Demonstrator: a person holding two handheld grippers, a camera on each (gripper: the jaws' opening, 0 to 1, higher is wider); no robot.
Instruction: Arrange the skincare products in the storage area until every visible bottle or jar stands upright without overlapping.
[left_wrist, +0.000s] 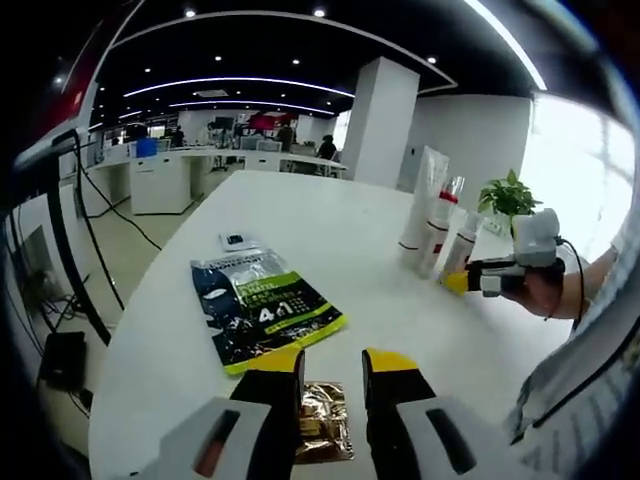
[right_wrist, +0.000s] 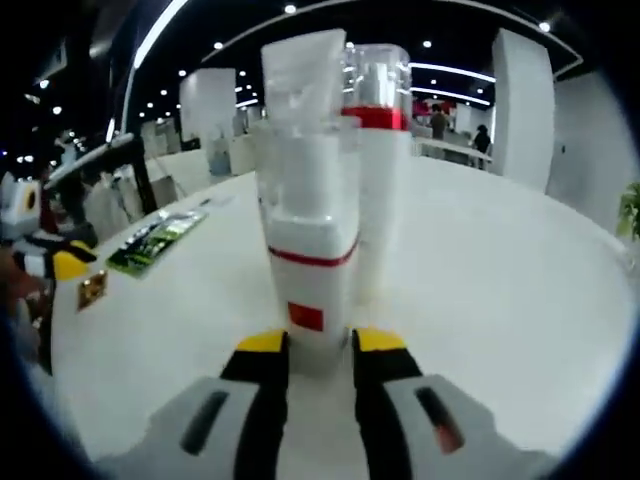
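Left gripper (left_wrist: 332, 372): jaws slightly apart, empty — poised above a gold foil sachet (left_wrist: 323, 420) lying on the white surface (left_wrist: 300, 225).
Right gripper (right_wrist: 318, 345): jaws clamped on the base of a white pump bottle (right_wrist: 312, 265) with red band, upright.
Other products: clear-capped bottle (right_wrist: 380, 150) and white tube (right_wrist: 305, 75) — upright, just behind it.
Nearby: dark-green pouch (left_wrist: 262, 305), flat.

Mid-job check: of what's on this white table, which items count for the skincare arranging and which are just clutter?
Job items:
- short white pump bottle with red band, between the right gripper's jaws
- tall clear-capped bottle with red collar
- white squeeze tube

Lying about:
- dark sachet pack with green stripe
- gold foil packet, by the left gripper
- potted green plant
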